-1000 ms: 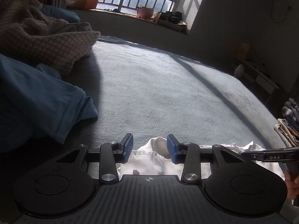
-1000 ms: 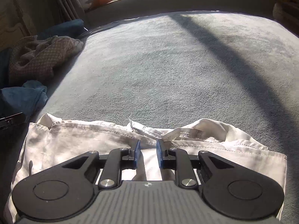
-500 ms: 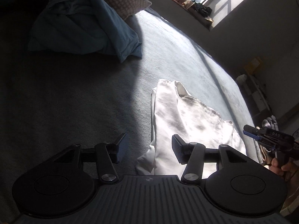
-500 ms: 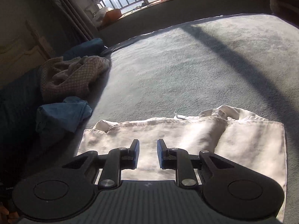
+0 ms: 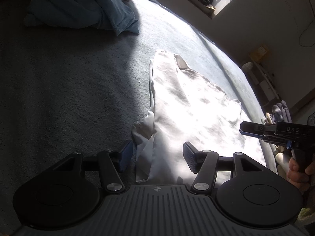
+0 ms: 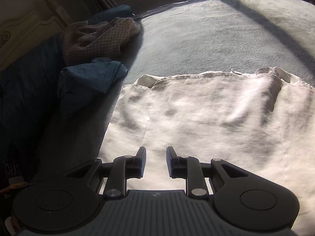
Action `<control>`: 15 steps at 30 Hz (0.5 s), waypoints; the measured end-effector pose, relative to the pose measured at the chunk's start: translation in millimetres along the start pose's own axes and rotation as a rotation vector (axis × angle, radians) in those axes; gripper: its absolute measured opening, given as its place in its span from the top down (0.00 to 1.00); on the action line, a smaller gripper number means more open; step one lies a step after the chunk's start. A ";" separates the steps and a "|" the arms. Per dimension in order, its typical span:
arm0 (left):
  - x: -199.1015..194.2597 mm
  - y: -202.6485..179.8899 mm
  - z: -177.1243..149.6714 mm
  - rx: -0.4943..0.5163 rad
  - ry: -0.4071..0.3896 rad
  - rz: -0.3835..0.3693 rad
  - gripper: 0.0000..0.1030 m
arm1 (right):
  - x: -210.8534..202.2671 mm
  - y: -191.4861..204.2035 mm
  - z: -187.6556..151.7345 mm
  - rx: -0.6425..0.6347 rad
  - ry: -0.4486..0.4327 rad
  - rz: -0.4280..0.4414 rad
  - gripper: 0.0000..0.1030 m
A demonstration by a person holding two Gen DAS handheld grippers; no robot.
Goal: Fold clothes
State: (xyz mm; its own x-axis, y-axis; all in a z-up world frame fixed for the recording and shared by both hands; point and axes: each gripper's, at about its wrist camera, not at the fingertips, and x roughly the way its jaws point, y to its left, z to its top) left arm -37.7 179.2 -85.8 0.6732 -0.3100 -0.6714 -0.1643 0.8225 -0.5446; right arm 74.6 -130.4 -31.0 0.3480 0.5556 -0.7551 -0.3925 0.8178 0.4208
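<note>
Your left gripper [image 5: 156, 157], jaws opening over the shirt [image 5: 187, 106] corner, sits nearest; shirt runs lengthwise ahead; right gripper [image 6: 156, 162] apart, empty

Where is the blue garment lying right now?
In the right wrist view the blue garment lies left of the white garment, just below the checked cloth.

Grey-blue carpeted floor [image 6: 206, 39], half in sun w/ a dark shadow band at 1 o'clock. White garment [image 6: 206, 118] lies flat at centre, hem edge toward 12. Blue cloth [image 6: 88, 78] bunched at 9–10 o'clock, just beside the white one's corner. Patterned pinkish cloth [image 6: 98, 39] heaped behind it at 10–11, touching blue.
</note>
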 end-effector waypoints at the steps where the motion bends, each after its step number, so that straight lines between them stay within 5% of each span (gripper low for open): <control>1: 1.4 0.7 -0.6 0.001 0.008 0.006 0.45 | 0.6 1.0 -0.6 0.004 0.003 0.000 0.75; 15: 12.7 20.0 8.7 -0.112 0.039 -0.080 0.38 | 13.4 12.7 -9.0 -0.010 0.059 -0.006 0.72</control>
State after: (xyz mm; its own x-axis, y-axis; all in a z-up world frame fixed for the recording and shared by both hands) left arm -26.2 195.9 -100.9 0.6593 -0.3926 -0.6413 -0.1921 0.7366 -0.6484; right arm 66.7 -113.9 -40.3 0.2992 0.5406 -0.7863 -0.3993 0.8194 0.4114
